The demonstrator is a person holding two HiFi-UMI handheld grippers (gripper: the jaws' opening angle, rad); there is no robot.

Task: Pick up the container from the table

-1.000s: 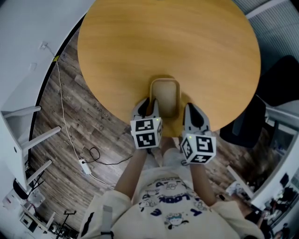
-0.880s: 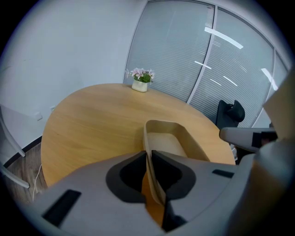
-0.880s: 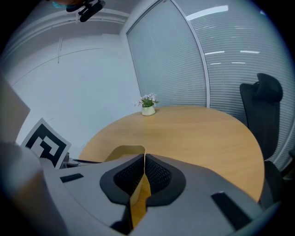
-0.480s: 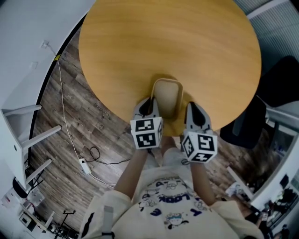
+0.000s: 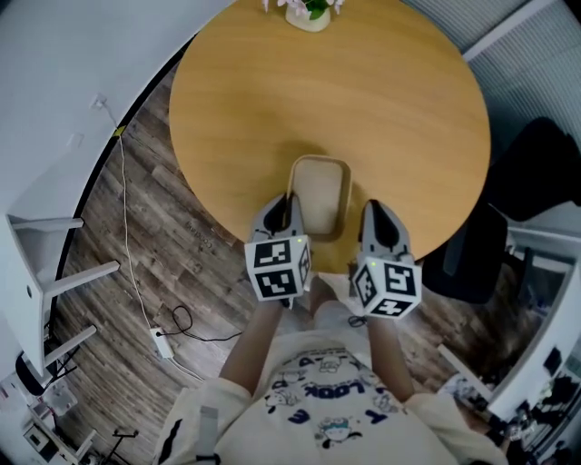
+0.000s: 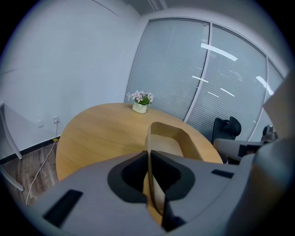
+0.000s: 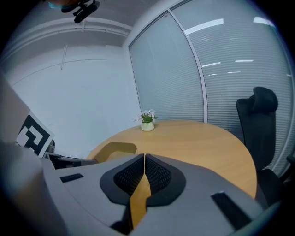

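Note:
A tan rectangular container (image 5: 320, 192) sits near the front edge of the round wooden table (image 5: 363, 100). My left gripper (image 5: 283, 204) is shut on its left wall. In the left gripper view that thin wall (image 6: 168, 138) runs up between the pads of the left gripper (image 6: 148, 154). My right gripper (image 5: 374, 211) hangs just right of the container with its jaws together. In the right gripper view nothing sticks out past the right gripper (image 7: 144, 159), and the container (image 7: 115, 150) lies off to its left.
A small white pot of flowers (image 5: 309, 11) stands at the table's far edge. A black office chair (image 5: 508, 227) is at the right of the table. A white cable (image 5: 127, 227) trails over the wooden floor at the left, near white furniture legs (image 5: 54, 227).
Both grippers have risen toward the head camera, the left one with the container's wall in its jaws. The head view has shifted, so the flower pot now shows.

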